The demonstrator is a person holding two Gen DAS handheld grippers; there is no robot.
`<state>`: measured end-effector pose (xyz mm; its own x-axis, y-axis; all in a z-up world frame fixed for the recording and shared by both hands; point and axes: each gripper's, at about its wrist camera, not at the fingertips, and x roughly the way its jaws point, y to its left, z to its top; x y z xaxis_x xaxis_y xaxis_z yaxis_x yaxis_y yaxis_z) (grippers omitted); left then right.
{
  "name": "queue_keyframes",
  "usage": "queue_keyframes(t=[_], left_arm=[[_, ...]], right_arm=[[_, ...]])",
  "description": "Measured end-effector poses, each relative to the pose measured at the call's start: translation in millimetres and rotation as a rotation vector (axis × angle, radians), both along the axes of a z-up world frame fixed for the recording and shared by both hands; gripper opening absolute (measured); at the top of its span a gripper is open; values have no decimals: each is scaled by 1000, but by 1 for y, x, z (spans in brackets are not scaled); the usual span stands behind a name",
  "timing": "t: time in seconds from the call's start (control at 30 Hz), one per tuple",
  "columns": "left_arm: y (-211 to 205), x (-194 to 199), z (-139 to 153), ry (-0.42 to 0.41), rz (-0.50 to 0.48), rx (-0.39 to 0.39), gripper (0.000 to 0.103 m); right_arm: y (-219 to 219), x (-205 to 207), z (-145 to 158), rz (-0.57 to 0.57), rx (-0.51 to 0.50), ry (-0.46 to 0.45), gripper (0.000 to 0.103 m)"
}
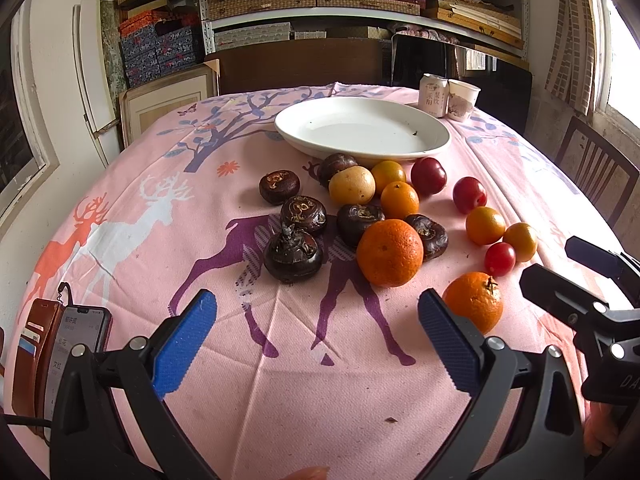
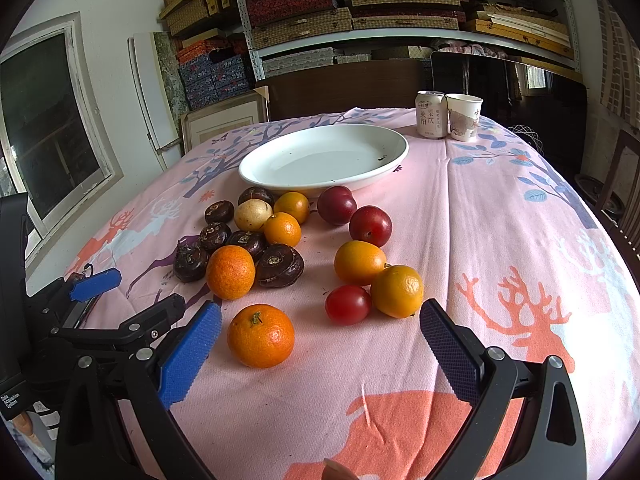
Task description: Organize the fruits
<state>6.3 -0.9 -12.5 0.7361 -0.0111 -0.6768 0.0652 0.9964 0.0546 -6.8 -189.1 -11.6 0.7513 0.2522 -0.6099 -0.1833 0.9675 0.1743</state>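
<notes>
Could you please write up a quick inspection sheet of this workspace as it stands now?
Surface: table under a pink deer-print cloth, some specks.
Job's things: white plate holds no fruit; two mandarins, four small orange fruits, two plums, cherry tomato, yellow fruit, six dark water chestnuts, all on the cloth.
Clutter: can, paper cup, phone in wallet case.
Grippers: left gripper open; right gripper open; both empty.
Cables: one dark lead by the phone.
Surroundings: shelves of boxes, chairs, windows.
</notes>
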Motion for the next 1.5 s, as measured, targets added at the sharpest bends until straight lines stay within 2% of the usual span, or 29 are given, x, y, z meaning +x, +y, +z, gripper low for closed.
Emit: queue_keyframes(t=[0.8, 0.93, 1.0, 1.13, 1.2, 1.33, 1.43, 1.5], left_arm=[[-2, -1, -3, 9, -4, -1, 99], [-2, 3, -11, 66, -25, -13, 99], [0, 8, -16, 113, -32, -16, 99], [-1, 13, -29, 211, -76, 15, 99], [-4, 15, -33, 238, -91, 33, 99], [0, 19, -37, 261, -101, -2, 99], [1, 17, -36, 256, -116, 0, 99], [1, 17, -36, 257, -115, 3, 99]], right_arm=[[4, 0, -3, 44, 14, 18, 100], [2, 3, -7, 59, 23, 51, 100], [-1, 5, -11, 59, -4, 88, 100], [-9, 7, -26, 64, -129, 177, 100], [-17, 7, -33, 67, -136, 209, 100], [-24, 11, -40, 70, -143, 254, 100], [-15, 7, -44, 135, -248, 248, 100], [-21, 7, -43, 171, -227, 256, 100]])
